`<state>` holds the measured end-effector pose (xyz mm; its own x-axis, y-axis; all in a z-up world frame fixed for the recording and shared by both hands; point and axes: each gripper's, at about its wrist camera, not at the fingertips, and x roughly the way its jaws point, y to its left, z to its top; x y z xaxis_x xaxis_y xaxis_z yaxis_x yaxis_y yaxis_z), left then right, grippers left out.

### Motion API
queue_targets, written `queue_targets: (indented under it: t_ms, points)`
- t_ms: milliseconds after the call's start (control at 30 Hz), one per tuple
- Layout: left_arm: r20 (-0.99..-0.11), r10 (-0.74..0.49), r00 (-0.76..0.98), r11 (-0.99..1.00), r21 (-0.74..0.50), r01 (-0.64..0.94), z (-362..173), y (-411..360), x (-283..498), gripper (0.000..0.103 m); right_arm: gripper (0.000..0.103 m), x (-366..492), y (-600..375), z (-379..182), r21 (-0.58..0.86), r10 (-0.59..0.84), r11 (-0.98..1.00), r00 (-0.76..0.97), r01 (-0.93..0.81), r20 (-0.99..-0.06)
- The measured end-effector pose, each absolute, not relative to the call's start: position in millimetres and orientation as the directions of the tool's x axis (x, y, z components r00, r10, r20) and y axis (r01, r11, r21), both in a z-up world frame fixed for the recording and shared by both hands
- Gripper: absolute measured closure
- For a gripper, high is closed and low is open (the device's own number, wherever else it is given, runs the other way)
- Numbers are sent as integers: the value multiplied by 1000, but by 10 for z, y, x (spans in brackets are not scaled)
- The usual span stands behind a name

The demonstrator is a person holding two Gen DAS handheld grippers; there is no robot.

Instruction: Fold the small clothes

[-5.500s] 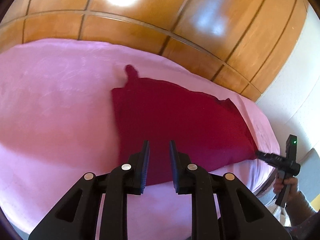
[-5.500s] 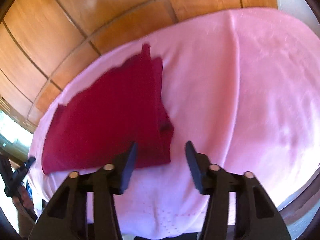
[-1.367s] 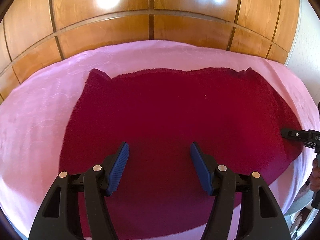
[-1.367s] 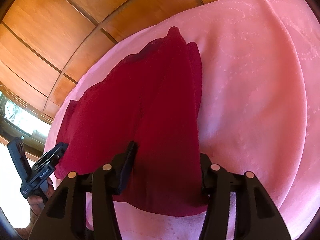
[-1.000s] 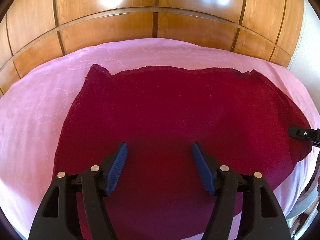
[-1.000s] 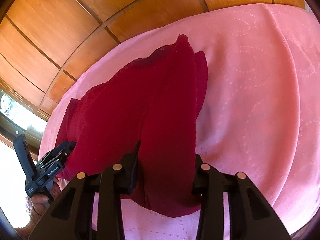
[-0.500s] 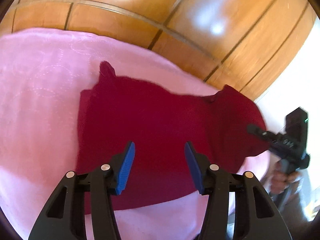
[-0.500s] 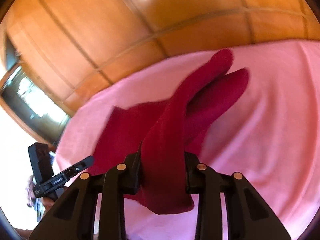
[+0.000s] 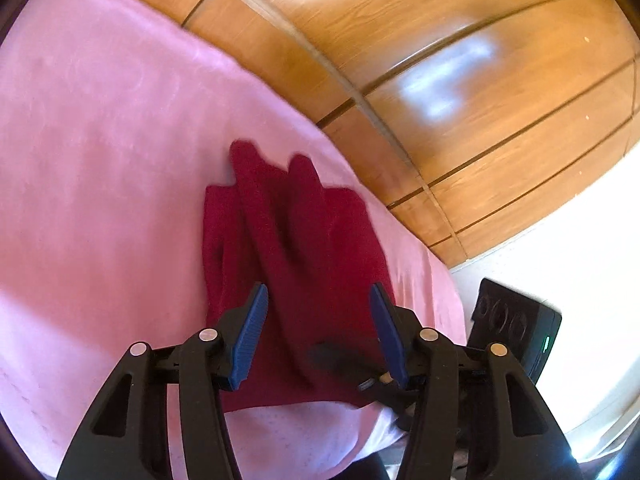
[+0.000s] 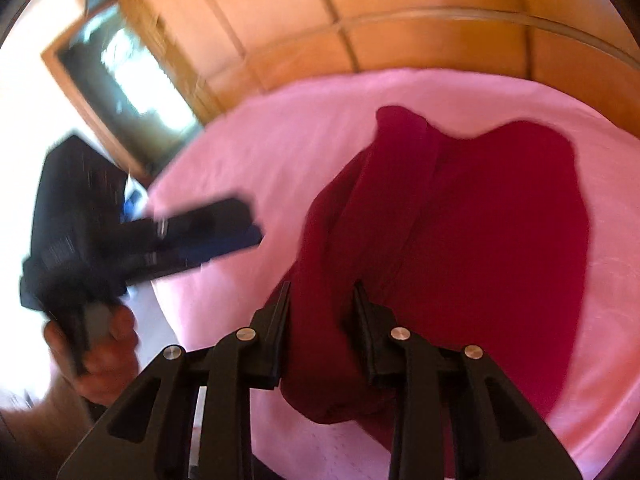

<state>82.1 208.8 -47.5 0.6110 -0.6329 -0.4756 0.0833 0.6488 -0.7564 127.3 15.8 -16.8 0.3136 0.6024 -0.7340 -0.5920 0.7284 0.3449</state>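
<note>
Dark red garment [image 9: 296,264] lies on the pink bedcover [image 9: 100,152], bunched into long ridges near the cover's front edge and toward its right-hand end as the left wrist view shows it; two rounded ends of the cloth point toward the far edge, where the wooden panelled wall [image 9: 460,80] rises behind the bed; in the right wrist view the garment [image 10: 500,232] spreads wide to one side, while a raised fold of it runs forward into the right gripper [image 10: 322,300].

Right gripper: the two black fingers are clamped on that fold, the cloth filling the space between them and hanging in a lump below the pads; the same gripper [image 9: 348,364] appears blurred in the left wrist view, at the garment's front edge.

Left gripper [image 9: 320,304]: its blue-padded fingers stand well apart above the garment's near part; nothing is held between them; whether the tips touch the cloth cannot be told; in the right wrist view the left gripper [image 10: 224,224] is motion-blurred, positioned over the bedcover's edge beside the garment and apart from it, with the person's left hand [image 10: 104,344] wrapped round its handle.

A wood-framed dark panel with bright reflections [image 10: 124,76] stands beyond the bed's corner in the right wrist view; detail there is blurred.
</note>
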Motion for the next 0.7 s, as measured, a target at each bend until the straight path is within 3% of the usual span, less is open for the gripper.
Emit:
queue_targets:
  t_ms: [67, 100, 133, 333, 433, 633, 700]
  points:
    - [-473, -656, 588, 624, -778, 70, -528, 2075, 868, 45, 63, 1179, 221, -159, 320, 620, 706, 333, -632, -711]
    - [-474, -662, 581, 621, -781, 70, -539, 2065, 894, 45, 46, 1143, 202, -139, 337, 645, 687, 325, -644, -692]
    - [-479, -667, 571, 621, -781, 71, -539, 2045, 919, 45, 36, 1124, 175, -105, 360, 672, 665, 313, -655, -672]
    - [-548, -664, 509, 673, -734, 88, -503, 1871, 1091, 45, 32, 890, -194, -21, 502, 783, 556, 216, -662, -583]
    - [-581, -652, 487, 702, -705, 101, -479, 1784, 1139, 35, 31, 731, -581, -70, 489, 758, 601, 255, -632, -601]
    - [-668, -611, 425, 760, -644, 81, -560, 1590, 1269, 34, 30, 625, -1229, -311, 476, 652, 745, 360, -468, -667]
    - [-705, -555, 442, 810, -579, 94, -510, 1511, 1276, 53, 30, 653, -1303, -300, 480, 645, 756, 383, -445, -661]
